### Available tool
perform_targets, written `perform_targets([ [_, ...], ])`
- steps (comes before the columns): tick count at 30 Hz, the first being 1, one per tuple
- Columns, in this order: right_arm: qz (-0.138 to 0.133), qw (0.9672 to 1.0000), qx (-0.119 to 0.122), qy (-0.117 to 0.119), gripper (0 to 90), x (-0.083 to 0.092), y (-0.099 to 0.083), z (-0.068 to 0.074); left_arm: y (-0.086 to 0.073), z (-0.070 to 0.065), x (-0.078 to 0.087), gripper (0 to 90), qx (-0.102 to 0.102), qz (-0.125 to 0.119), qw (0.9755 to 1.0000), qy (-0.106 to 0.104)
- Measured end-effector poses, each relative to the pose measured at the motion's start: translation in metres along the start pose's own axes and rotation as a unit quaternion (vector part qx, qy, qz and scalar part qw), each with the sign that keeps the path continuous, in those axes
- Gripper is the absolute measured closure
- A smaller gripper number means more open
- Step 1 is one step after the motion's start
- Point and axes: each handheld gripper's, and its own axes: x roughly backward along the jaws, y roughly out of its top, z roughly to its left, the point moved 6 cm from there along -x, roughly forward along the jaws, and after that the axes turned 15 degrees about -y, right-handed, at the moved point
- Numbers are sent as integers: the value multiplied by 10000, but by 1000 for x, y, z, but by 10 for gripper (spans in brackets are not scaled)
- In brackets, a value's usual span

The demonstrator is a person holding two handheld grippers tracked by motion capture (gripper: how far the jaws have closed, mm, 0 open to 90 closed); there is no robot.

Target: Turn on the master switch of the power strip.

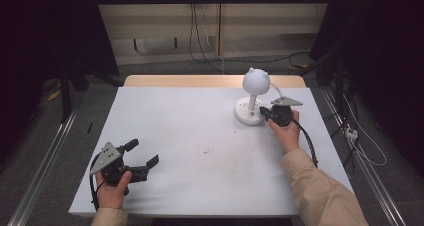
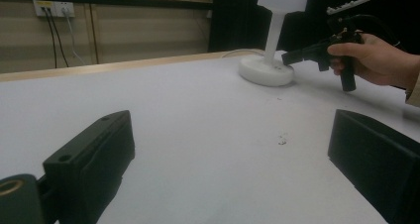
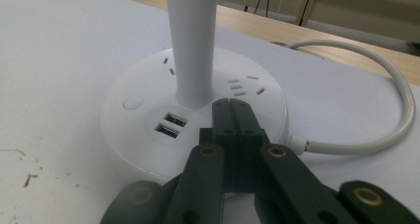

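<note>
**White desk lamp at far right of table; right gripper closed at its base**

White plastic forms the desk lamp [image 1: 255, 93]: a round, dome-like head on a slim upright stem rising from a disc-shaped base. It stands on the far right part of the white table top [image 1: 200, 151], near the back edge, where a strip of bare wood shows. In the right gripper view the base [image 3: 148, 130] carries two USB ports on its front wall, a round button to their left, and socket slots on its upper face either side of the stem [image 3: 193, 40]. A white cable [image 3: 396, 105] leaves the base on one side and loops back toward the wooden strip.

The right gripper [image 1: 263, 111], held in the person's right hand [image 1: 286, 131], points at the lamp base. Its jaws are pressed together with no gap and nothing between them; the tips lie over the top of the base just beside the foot of the stem. Whether they touch the surface cannot be told.

The left gripper [image 1: 141, 153] sits in the left hand [image 1: 112, 188] at the near left corner of the table, well apart from the lamp. Its jaws are spread wide, with nothing between them.

A few small dark marks [image 2: 282, 140] dot the table top near its middle.
</note>
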Motion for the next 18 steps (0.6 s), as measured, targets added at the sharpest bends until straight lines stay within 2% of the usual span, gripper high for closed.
perform_targets([
  [18, 13, 10000, -39, -22, 900, 0, 0, 0, 1, -1, 0, 39, -18, 6, 10000, -7],
])
